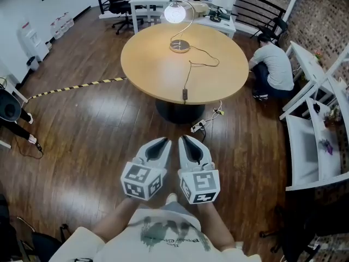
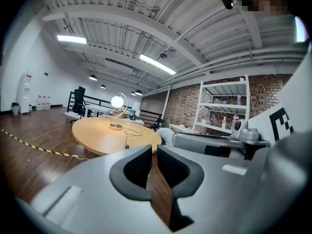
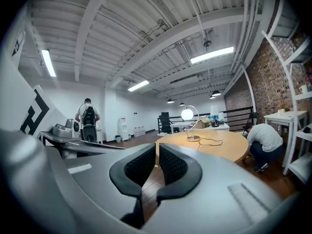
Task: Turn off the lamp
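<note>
the head view alone shows both tools from above: the left gripper [image 1: 157, 148] and the right gripper [image 1: 189, 146] are held side by side over the dark plank floor [image 1: 82, 141], well apart from the round bench [image 1: 158, 72]. each gripper view shows its ribbed black pads drawn almost together, with only a thin slit of floor between them and nothing held.

the lamp [image 1: 175, 14] stands on the far part of the bench. its round white globe is lit, on a thin curved metal stem rising from a shiny disc base [image 1: 179, 46]. only the head view shows the whole thin dark cord [image 1: 203, 57], which runs across the smooth pale wood top to a small dark inline block [image 1: 185, 95] near the front edge. it also shows a white power strip [image 1: 197, 126] on the floor by the bench's dark foot, and yellow-and-black striped tape [image 1: 76, 86].

a crouching person [image 1: 272, 64] is beside the bench's right edge. the left gripper view adds white shelving [image 2: 222, 104] against a brick wall, and the right gripper view a standing person with a backpack [image 3: 87, 118].
</note>
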Demonstrator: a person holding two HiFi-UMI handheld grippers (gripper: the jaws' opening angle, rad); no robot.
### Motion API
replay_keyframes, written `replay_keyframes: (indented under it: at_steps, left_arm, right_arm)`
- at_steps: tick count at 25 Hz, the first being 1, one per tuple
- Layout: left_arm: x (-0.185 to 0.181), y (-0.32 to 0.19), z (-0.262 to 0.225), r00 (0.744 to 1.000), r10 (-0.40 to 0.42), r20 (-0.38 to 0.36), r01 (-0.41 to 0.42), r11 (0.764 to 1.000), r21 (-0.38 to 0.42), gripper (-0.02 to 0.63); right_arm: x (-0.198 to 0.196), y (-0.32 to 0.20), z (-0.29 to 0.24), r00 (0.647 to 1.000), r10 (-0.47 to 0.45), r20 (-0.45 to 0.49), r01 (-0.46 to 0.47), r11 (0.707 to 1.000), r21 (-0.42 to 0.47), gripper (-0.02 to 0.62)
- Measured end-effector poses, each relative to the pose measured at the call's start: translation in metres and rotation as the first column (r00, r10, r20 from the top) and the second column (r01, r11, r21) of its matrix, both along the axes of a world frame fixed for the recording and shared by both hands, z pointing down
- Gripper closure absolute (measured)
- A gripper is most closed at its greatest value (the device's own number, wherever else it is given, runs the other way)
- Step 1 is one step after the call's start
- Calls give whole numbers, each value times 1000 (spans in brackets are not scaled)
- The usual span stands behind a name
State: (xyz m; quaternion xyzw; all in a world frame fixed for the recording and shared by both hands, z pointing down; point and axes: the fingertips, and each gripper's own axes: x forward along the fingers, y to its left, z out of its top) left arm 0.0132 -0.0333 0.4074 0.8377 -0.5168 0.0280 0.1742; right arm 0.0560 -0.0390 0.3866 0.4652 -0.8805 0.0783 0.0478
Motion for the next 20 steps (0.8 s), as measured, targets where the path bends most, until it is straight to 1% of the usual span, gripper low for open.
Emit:
replay_keyframes:
  at_steps: [3,10,16,20]
  left_arm:
    - [3,-16,1,999,-23,25,23,1000,11,598]
    - [4,-43,4,998,-43,38,42,999,29,598]
    - [3,-69,15,999,-38,29,37,999,22,598]
    - [4,-97,23,1000,-24,11,24,1000,15,598]
  right_arm:
    - [5,-16,2,1000,-17,5,17,1000,2,577]
    - [8,-43,8,999,-38,7,38,999,-5,578]
    - [5,-68,16,999,-39,-13,39,999,-16,579]
    - [3,-92,22,999,-36,-36,35,999,-17,581]
